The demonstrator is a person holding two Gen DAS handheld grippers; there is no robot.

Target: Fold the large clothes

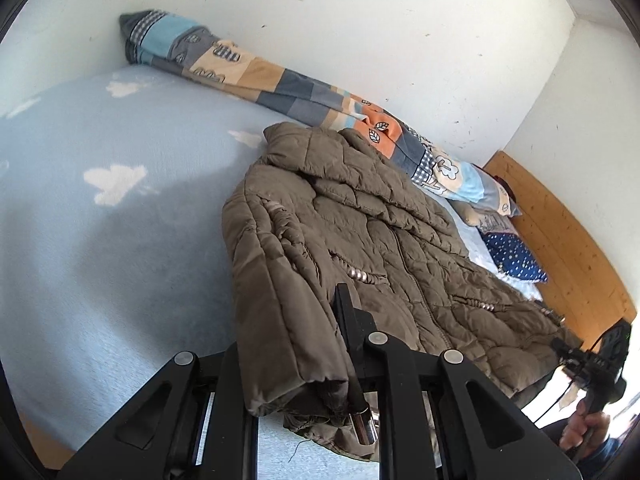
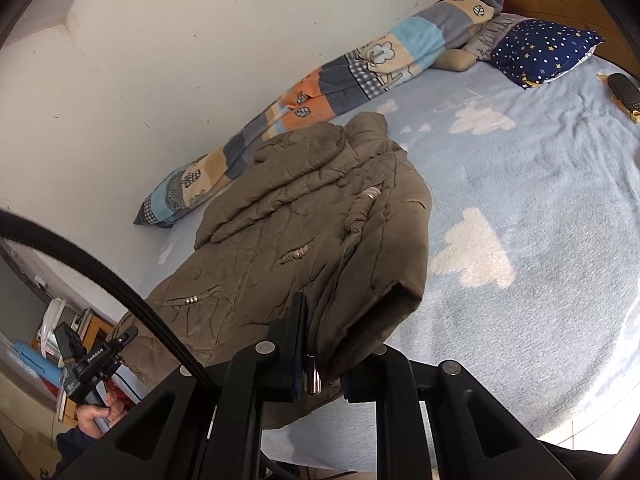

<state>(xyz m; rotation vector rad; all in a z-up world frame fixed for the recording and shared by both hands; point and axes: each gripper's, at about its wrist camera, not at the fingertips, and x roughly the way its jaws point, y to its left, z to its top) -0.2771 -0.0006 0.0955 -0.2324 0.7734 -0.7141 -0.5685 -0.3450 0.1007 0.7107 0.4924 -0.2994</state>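
A brown quilted jacket lies front up on a light blue bed, collar toward the wall. My left gripper is shut on the jacket's folded left sleeve and hem edge, with the cuff hanging between the fingers. My right gripper is shut on the jacket at its other sleeve and hem edge, lifted a little above the bed. The right gripper also shows in the left wrist view, and the left gripper in the right wrist view.
A patchwork rolled blanket lies along the white wall behind the jacket. A dark blue starry pillow and a wooden headboard are at the bed's head. A dark brush-like object lies on the bed. Shelves with clutter stand beside the bed.
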